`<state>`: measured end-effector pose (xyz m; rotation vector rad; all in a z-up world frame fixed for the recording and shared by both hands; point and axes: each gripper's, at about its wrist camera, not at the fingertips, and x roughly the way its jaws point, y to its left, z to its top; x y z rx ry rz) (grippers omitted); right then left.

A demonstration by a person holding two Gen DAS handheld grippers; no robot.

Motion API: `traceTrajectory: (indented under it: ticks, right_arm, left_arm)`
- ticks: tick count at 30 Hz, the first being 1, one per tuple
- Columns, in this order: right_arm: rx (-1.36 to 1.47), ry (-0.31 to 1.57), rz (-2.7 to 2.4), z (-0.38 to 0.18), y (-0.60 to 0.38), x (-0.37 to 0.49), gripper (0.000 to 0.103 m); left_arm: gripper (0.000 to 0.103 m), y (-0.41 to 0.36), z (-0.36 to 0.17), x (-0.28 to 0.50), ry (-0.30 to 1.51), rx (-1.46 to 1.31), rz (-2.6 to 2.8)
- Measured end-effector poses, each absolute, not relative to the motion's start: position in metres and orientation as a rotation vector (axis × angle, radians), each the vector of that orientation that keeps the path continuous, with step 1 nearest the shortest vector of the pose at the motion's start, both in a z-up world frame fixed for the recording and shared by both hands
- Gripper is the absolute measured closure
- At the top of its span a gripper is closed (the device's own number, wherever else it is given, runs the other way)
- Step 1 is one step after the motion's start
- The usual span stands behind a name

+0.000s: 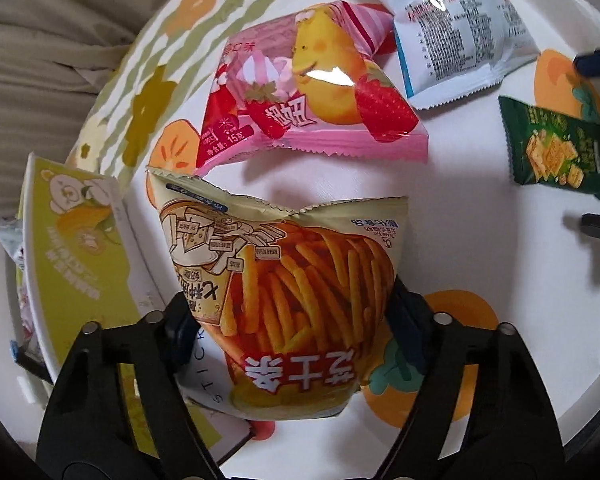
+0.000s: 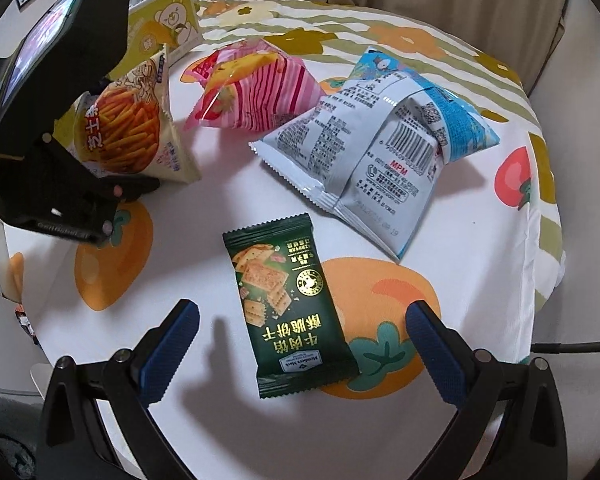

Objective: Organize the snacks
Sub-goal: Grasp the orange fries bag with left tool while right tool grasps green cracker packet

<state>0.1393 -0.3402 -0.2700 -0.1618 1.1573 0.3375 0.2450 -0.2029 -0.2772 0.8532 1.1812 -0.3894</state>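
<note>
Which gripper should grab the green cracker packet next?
Right. The right gripper is open, its fingers straddling the green cracker packet, while the left gripper is shut on the cheese stick bag.

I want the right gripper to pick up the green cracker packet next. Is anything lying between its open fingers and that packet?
Nothing visible does. The green cracker packet lies flat on the tablecloth, apart from the other bags, directly ahead of the open right gripper, with only bare cloth around it.
</note>
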Motion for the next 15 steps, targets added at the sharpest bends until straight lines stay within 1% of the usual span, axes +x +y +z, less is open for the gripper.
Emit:
traceTrajectory:
  ticks: [1,4,6,8,14,15]
  right_arm:
    - [-0.165,1.159,0.339,-0.271,-0.339,0.140,0.008]
    - [-0.179,1.169,0.351,-0.276,-0.335,0.141,0.014]
    - [-0.185,1.172,0.353,-0.278,-0.332,0.141,0.016]
    - [-0.196,1.174,0.358,-0.280,-0.331,0.141,0.017]
    - [-0.231,1.162,0.356,-0.281,-0.330,0.139,0.031]
    - [-0.234,1.159,0.356,-0.281,-0.330,0.139,0.035]
  left_arm:
    - [0.034,-0.202,-0.277,0.247,1.182,0.849,-0.386]
    - [0.039,-0.196,-0.273,0.249,1.191,0.808,-0.386]
    - [0.042,-0.192,-0.270,0.249,1.196,0.777,-0.384]
    - [0.043,-0.187,-0.267,0.249,1.212,0.727,-0.386]
    - [0.044,-0.172,-0.263,0.247,1.270,0.576,-0.399]
    - [0.044,-0.171,-0.262,0.246,1.277,0.556,-0.403]
